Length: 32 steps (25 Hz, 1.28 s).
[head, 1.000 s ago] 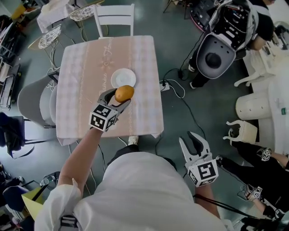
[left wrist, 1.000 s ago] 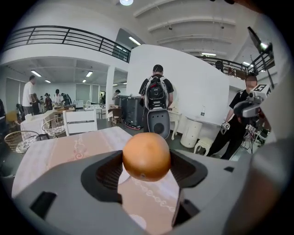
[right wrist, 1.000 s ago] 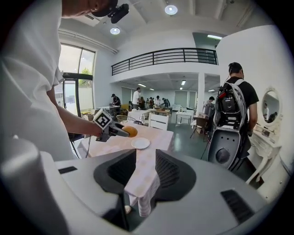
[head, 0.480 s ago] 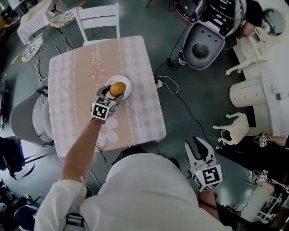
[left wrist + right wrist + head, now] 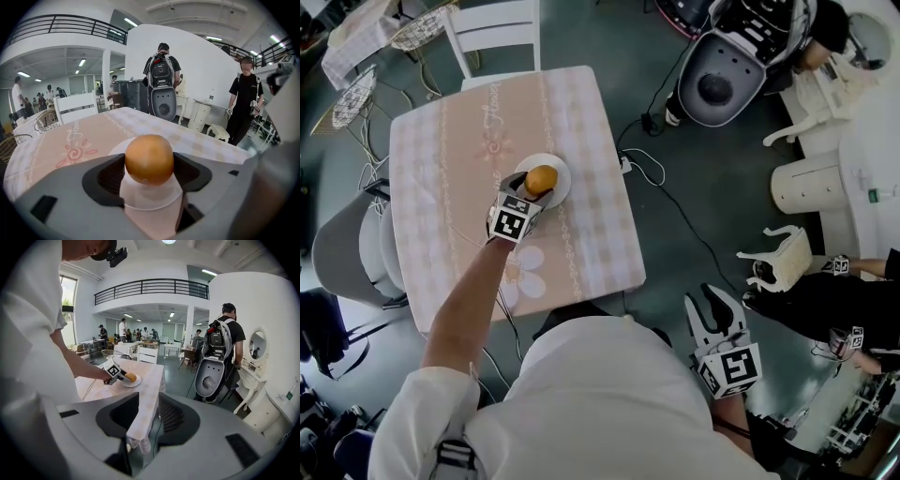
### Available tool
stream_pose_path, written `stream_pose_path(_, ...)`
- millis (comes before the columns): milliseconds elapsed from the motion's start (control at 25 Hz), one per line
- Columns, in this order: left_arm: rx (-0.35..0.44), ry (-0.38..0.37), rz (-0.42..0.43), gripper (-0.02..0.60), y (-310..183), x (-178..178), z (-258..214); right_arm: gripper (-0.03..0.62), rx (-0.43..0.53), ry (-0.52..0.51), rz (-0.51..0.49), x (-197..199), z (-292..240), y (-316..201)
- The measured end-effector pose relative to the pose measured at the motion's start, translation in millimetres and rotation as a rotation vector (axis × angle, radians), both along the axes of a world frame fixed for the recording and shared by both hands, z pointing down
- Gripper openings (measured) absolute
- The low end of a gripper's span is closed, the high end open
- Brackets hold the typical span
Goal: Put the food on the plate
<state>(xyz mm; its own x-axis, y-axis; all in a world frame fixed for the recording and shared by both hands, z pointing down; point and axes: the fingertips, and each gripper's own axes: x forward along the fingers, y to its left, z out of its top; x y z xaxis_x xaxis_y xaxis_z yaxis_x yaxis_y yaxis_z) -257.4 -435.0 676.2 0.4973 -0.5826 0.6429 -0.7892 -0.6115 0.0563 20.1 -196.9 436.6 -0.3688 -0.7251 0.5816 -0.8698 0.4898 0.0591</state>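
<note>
Your left tongs point(image 5: 532, 186) have carried the orange point(image 5: 541, 178) forward, from just short of the plate point(image 5: 563, 180) to over its middle on the table point(image 5: 441, 131). Their jaws press on the fruit from both sides. Your right tongs point(image 5: 712, 311) hang beside the table, jaws apart, holding nothing.

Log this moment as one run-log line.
step: placing | left gripper: shut on orange, over plate | right gripper: open, empty, off the table | orange released: not yet
</note>
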Motion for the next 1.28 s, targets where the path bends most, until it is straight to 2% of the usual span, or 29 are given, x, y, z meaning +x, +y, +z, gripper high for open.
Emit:
stream_pose_path(160,-0.011,-0.036,0.015,0.331,3.0,-2.0,4.5,0.127,-0.011,-0.008,-0.003,-2.9,1.3,-2.2)
stream_pose_path(480,-0.015,-0.056,0.015,0.347,3.7,-4.2,9.1,0.127,-0.013,-0.012,-0.012,-5.6,3.4,-3.9)
stream_pose_path(1080,0.004,-0.054,-0.005,0.379,9.1,-4.3,-4.5,0.127,-0.018,-0.031,-0.024,-2.0,5.7,-0.5)
stream_pose_path(1280,0.045,-0.017,-0.03,0.382,17.7,-3.0,-25.6,0.127,0.0,-0.037,-0.046,0.5,4.0,2.6)
